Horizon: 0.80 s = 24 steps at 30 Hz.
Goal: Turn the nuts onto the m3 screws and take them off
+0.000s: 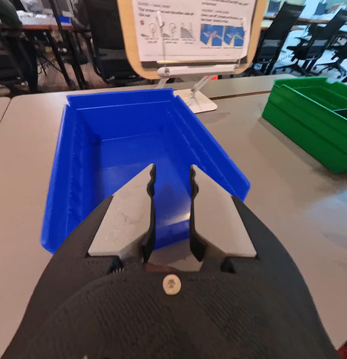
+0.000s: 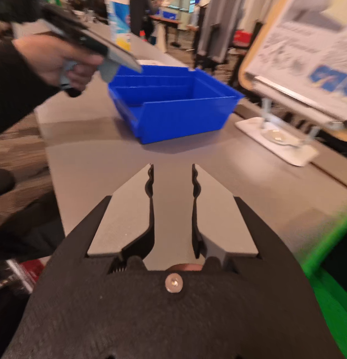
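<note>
My left gripper (image 1: 172, 169) is open and empty, held above the near end of a blue bin (image 1: 71, 174). The bin's inside shows nothing that I can make out; the view is blurred. My right gripper (image 2: 172, 169) is open and empty above the bare grey table (image 2: 102, 161), short of the blue bin (image 2: 180, 118). In the right wrist view a hand holds the left gripper (image 2: 122, 58) above the bin's left end. No screws or nuts are visible in either view.
A green bin (image 1: 312, 132) stands on the table at the right; its edge shows in the right wrist view (image 2: 328, 242). A tilted board with instruction sheets (image 1: 190, 33) on a white stand (image 1: 199, 101) stands behind the blue bin. Chairs and tables lie beyond. Tip to tip, the grippers are about 25 cm apart.
</note>
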Tool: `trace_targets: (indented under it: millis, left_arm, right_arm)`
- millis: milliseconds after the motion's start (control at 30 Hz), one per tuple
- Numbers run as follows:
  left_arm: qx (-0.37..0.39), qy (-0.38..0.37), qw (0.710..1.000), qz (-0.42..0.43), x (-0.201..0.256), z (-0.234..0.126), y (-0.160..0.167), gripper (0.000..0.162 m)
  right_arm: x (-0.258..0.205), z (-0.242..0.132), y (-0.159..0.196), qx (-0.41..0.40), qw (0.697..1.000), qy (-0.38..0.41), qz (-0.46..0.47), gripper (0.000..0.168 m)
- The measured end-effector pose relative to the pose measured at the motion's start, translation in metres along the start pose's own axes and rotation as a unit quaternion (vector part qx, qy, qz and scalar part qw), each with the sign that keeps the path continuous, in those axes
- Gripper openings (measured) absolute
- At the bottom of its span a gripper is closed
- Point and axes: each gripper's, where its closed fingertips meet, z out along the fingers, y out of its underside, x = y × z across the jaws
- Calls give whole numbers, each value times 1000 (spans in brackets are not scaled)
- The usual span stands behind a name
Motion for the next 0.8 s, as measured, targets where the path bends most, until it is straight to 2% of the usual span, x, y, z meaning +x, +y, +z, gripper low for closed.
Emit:
trace_targets:
  millis: [100, 267, 467, 700, 800]
  left_arm:
    - [-47, 5, 999, -5, -16, 19, -2, 36]
    - [-159, 13, 987, 29, -26, 49, 28, 36]
    - [-299, 14, 949, 96, -39, 75, 74, 35]
    - [-381, 7, 915, 133, -48, 93, 98, 33]
    - [-387, -11, 910, 148, -54, 96, 96, 15]
  right_arm:
    - [-9, 47, 9, -20, 999, -46, -1, 36]
    - [-6, 103, 31, -44, 993, -95, 48, 37]
    - [9, 96, 33, -24, 989, -106, 98, 39]
    - [15, 87, 25, -5, 991, -99, 94, 39]
    - [9, 87, 25, -10, 991, -103, 83, 39]
